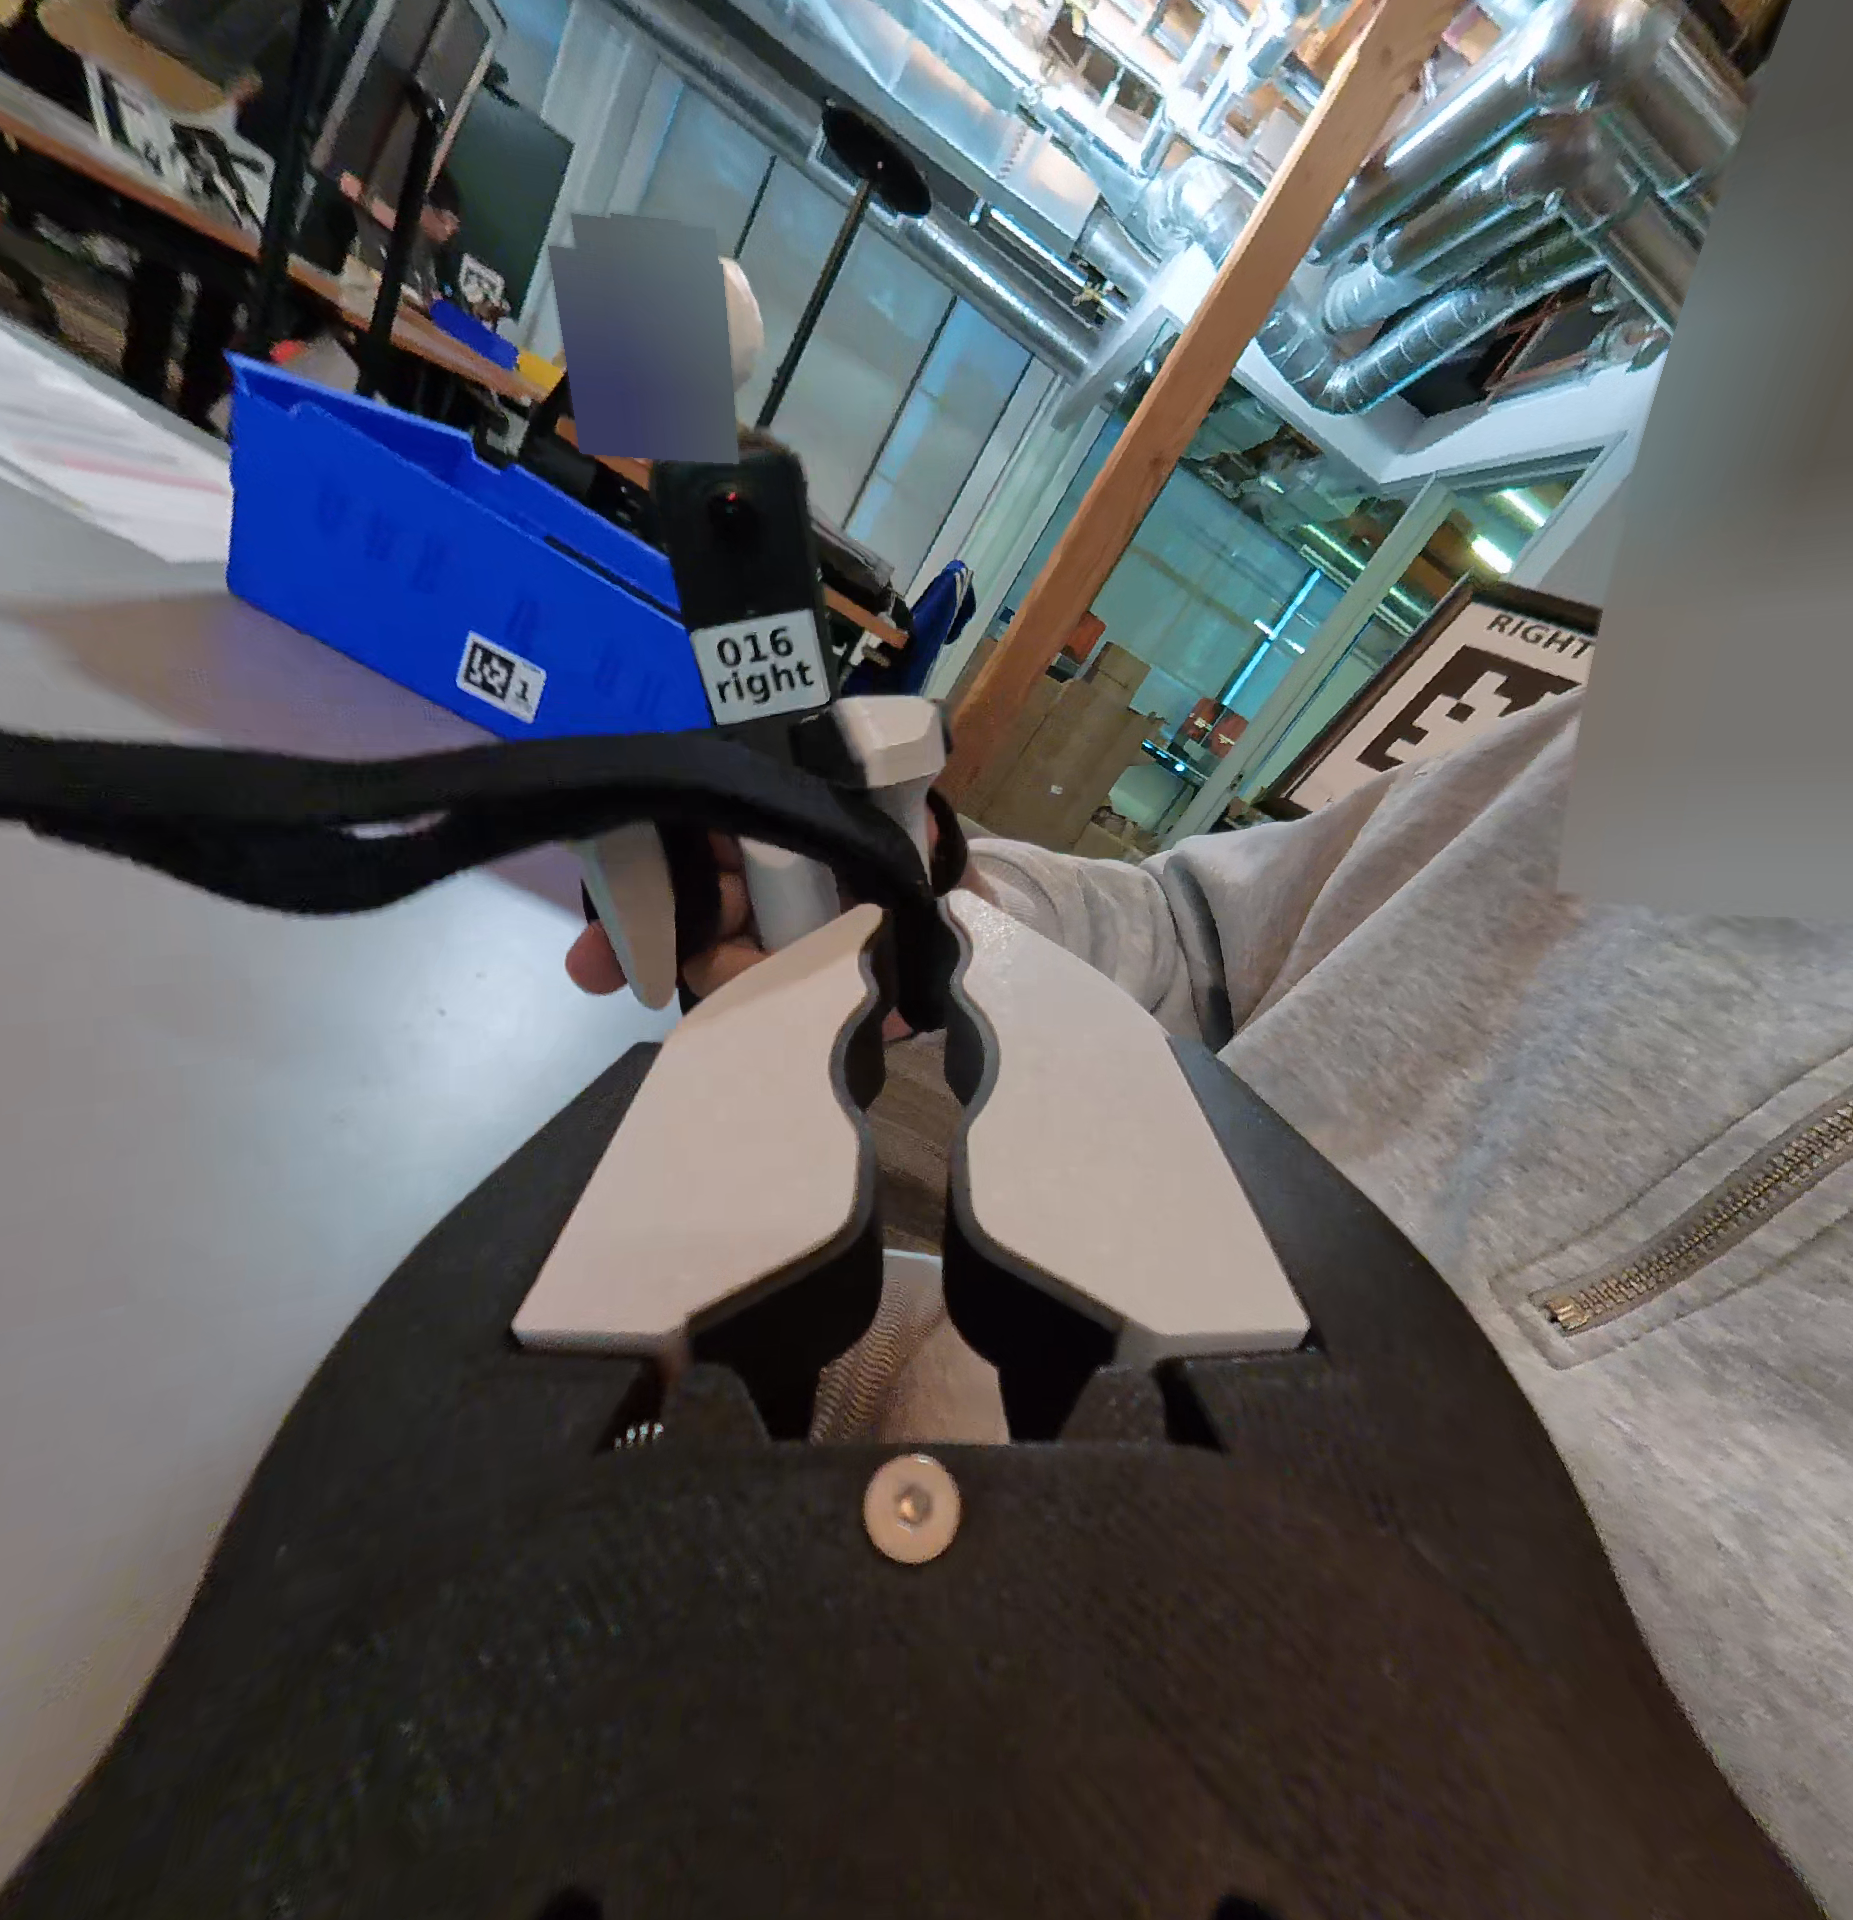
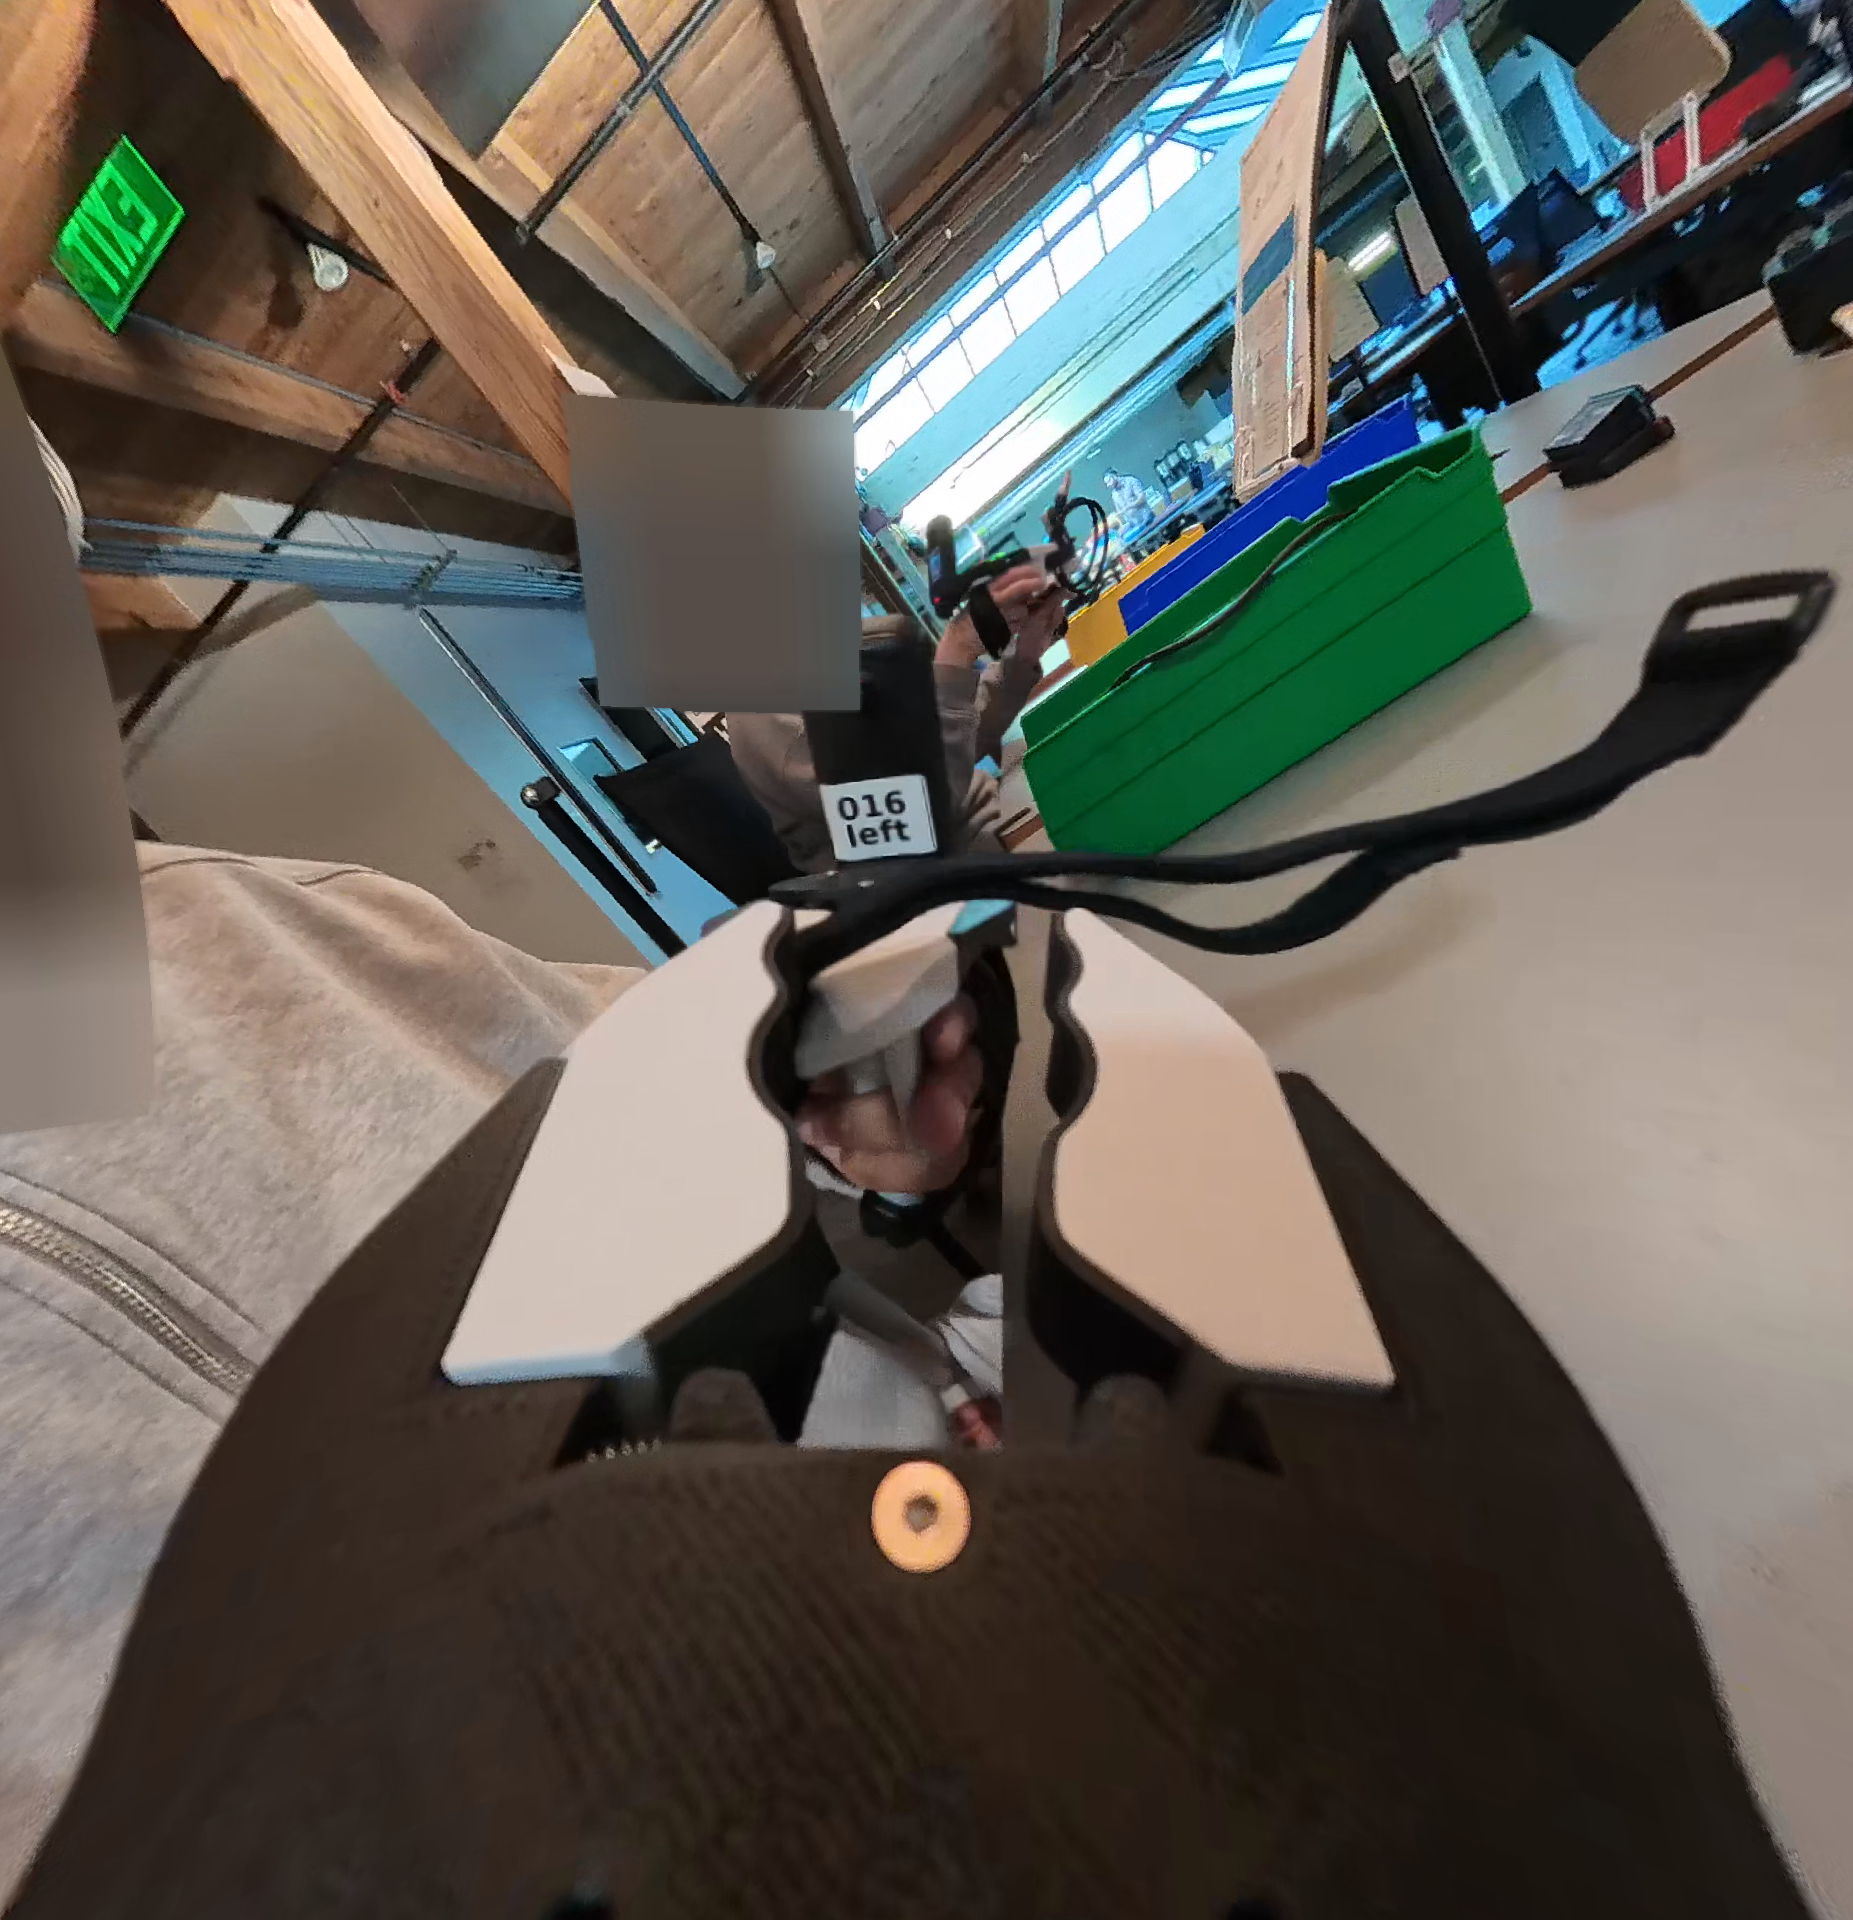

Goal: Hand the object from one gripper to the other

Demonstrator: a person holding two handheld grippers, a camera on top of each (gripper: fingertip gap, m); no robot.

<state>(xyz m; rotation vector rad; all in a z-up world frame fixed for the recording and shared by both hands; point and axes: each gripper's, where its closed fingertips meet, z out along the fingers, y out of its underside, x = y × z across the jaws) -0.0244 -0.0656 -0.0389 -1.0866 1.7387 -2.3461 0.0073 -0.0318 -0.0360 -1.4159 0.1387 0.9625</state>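
Observation:
The object is a long black strap (image 1: 278, 800) with a buckle loop at its far end. My left gripper (image 1: 914, 930) is shut on one end of it, pinched between the white fingertips, and the rest hangs out to the left above the table. In the right wrist view the strap (image 2: 1587, 769) runs from the left gripper (image 2: 880, 1008) off to the right. My right gripper (image 2: 917, 935) is open, facing the left one tip to tip, with the strap crossing just past its fingertips. The right gripper also shows in the left wrist view (image 1: 709, 904), close behind the strap.
A blue bin (image 1: 382, 551) stands on the grey table (image 1: 174, 1195) behind the grippers. A green bin (image 2: 1275, 675) stands on the table (image 2: 1524, 1195), with blue and yellow bins behind it and a small black box (image 2: 1608, 431) farther back. A grey-hoodie sleeve (image 1: 1524, 1039) is close. There is about 4 cm between the tips of the two grippers.

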